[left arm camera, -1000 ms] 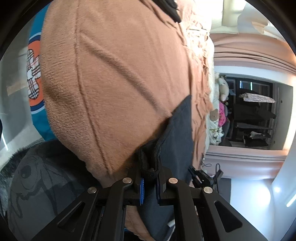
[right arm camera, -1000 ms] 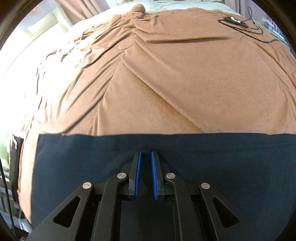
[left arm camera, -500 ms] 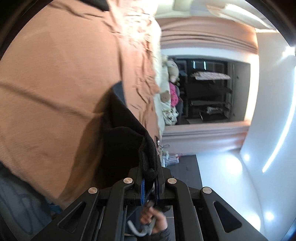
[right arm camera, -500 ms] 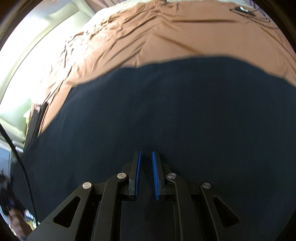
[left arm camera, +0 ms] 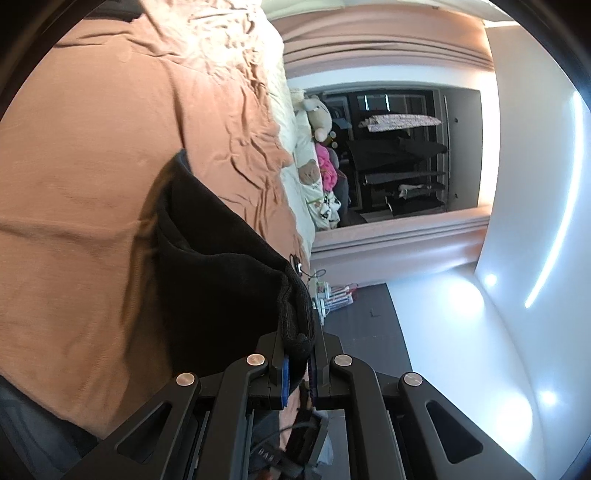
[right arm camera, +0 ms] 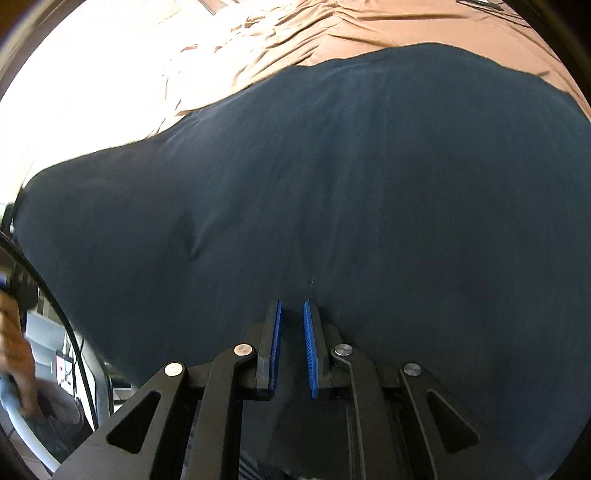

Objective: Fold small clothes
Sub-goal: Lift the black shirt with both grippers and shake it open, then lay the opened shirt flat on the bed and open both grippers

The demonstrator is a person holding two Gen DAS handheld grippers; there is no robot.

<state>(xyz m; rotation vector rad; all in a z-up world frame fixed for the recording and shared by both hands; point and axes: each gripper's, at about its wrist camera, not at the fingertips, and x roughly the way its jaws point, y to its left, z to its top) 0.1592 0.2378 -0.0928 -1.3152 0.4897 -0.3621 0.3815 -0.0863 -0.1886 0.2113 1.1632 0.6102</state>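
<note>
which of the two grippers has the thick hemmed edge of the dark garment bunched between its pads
The left gripper: the dark garment has its stitched hem wedged between the blue pads.

In the left wrist view the bed cover [left arm camera: 92, 184] fills the nine o'clock half, and the garment [left arm camera: 221, 273] runs from the centre down to six o'clock, where its hem sits between the jaws of the left gripper [left arm camera: 297, 373]. Stuffed toys [left arm camera: 319, 118] lie at the bed's edge toward one o'clock, with the shelving [left arm camera: 402, 166] beyond them at two o'clock and the floor [left arm camera: 369, 317] at four o'clock. In the right wrist view the garment [right arm camera: 351, 203] lies on the bed cover [right arm camera: 369, 29], which shows at twelve o'clock, the right gripper [right arm camera: 292, 347] is at six o'clock over the cloth, and a hand [right arm camera: 16, 354] is at eight o'clock.
</note>
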